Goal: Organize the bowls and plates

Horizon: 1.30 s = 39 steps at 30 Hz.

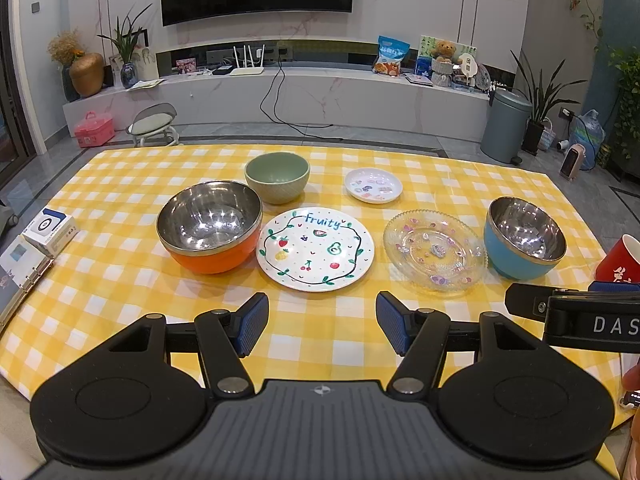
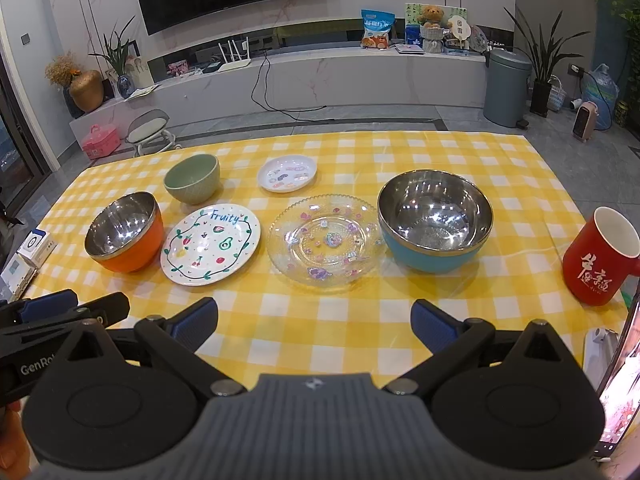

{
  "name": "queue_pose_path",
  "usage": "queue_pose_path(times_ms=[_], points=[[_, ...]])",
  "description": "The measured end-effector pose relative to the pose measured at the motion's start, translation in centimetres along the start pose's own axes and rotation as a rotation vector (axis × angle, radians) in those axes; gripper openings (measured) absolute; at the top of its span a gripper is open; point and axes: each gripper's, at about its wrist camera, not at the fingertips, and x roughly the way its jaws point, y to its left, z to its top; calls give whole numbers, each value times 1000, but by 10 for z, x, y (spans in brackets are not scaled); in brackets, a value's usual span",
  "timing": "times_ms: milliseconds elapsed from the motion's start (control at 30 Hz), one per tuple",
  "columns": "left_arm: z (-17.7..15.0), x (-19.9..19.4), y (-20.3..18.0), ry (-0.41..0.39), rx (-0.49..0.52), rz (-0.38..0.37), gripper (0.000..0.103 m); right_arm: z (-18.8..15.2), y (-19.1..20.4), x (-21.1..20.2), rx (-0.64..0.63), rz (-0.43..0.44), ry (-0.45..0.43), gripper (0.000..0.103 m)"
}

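Note:
On the yellow checked tablecloth (image 1: 120,184) stand an orange steel-lined bowl (image 1: 210,226), a green bowl (image 1: 277,176), a white "Fruity" plate (image 1: 315,249), a small white plate (image 1: 373,185), a clear glass plate (image 1: 435,250) and a blue steel-lined bowl (image 1: 524,238). My left gripper (image 1: 322,322) is open and empty, just short of the Fruity plate. My right gripper (image 2: 314,322) is open and empty, short of the glass plate (image 2: 325,242) and the blue bowl (image 2: 435,225). The orange bowl (image 2: 125,232), the green bowl (image 2: 193,178), the Fruity plate (image 2: 211,244) and the small plate (image 2: 288,173) lie to its left.
A red mug (image 2: 600,258) stands at the table's right edge. A small white box (image 1: 50,230) and a ring binder (image 1: 18,276) lie at the left edge. A phone (image 2: 618,380) lies at the near right. A stool (image 1: 154,124) and a bin (image 1: 506,126) stand beyond the table.

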Motion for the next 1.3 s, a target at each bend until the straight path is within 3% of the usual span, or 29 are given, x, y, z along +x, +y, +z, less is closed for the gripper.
queue_pose_path(times_ms=[367, 567, 767, 833, 1000, 1167, 1300], points=[[-3, 3, 4, -4, -15, -24, 73, -3, -3, 2, 1, 5, -12, 100], [0, 13, 24, 19, -59, -31, 62, -11, -9, 18, 68, 65, -9, 99], [9, 26, 63, 40, -143, -11, 53, -17, 14, 37, 53, 91, -18, 79], [14, 32, 74, 47, -153, -2, 48, -17, 26, 45, 34, 91, -25, 68], [29, 46, 100, 84, -189, -28, 46, -9, 55, 67, 22, 115, -18, 49], [46, 63, 125, 81, -187, 18, 44, 13, 89, 92, 69, 194, -17, 45], [56, 86, 151, 86, -247, 57, 44, 31, 121, 116, 66, 213, 8, 41]])
